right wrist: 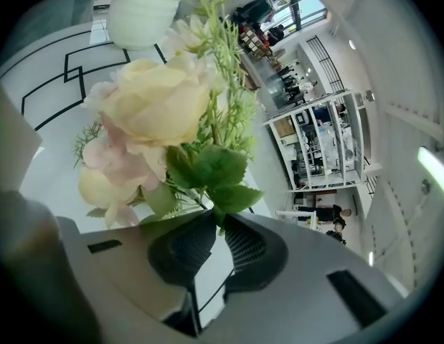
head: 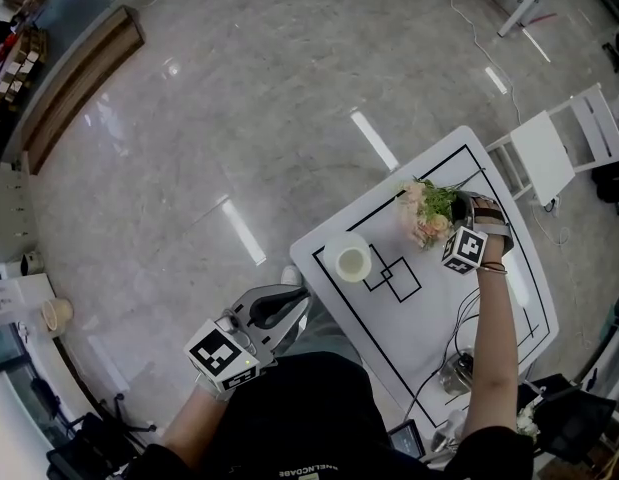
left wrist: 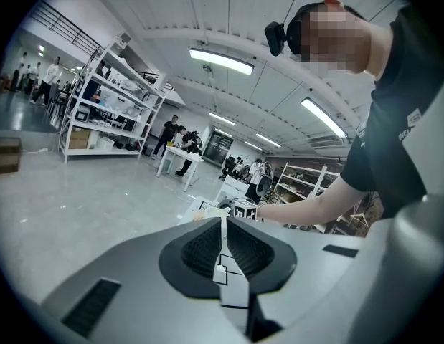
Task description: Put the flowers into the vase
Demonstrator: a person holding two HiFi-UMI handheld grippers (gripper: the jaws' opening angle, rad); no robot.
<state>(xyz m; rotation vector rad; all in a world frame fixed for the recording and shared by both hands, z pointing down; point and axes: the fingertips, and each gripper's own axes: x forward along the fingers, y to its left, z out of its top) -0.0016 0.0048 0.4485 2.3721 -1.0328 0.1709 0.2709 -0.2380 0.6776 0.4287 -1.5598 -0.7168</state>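
A person stands over a white table (head: 467, 156) marked with black rectangles, a two-jaw gripper in each hand. The right gripper (head: 453, 216) reaches to the far side of the tabletop, its jaws clamped on the green stems of a bouquet of artificial flowers (head: 428, 214): cream and pale pink roses with sprigs of foliage. In the right gripper view the blooms (right wrist: 156, 104) spread just beyond the jaw tips (right wrist: 213, 219), which pinch the stems and a leaf between them. The white vase (head: 350, 261) stands upright near the table's left edge, well apart from the bouquet, its mouth open; it shows behind the flowers in the right gripper view (right wrist: 145, 7). The left gripper (head: 279, 309) is held off the table, close to the person's body, its jaws together on nothing (left wrist: 223, 225). A polished grey floor (head: 239, 118) surrounds the table.
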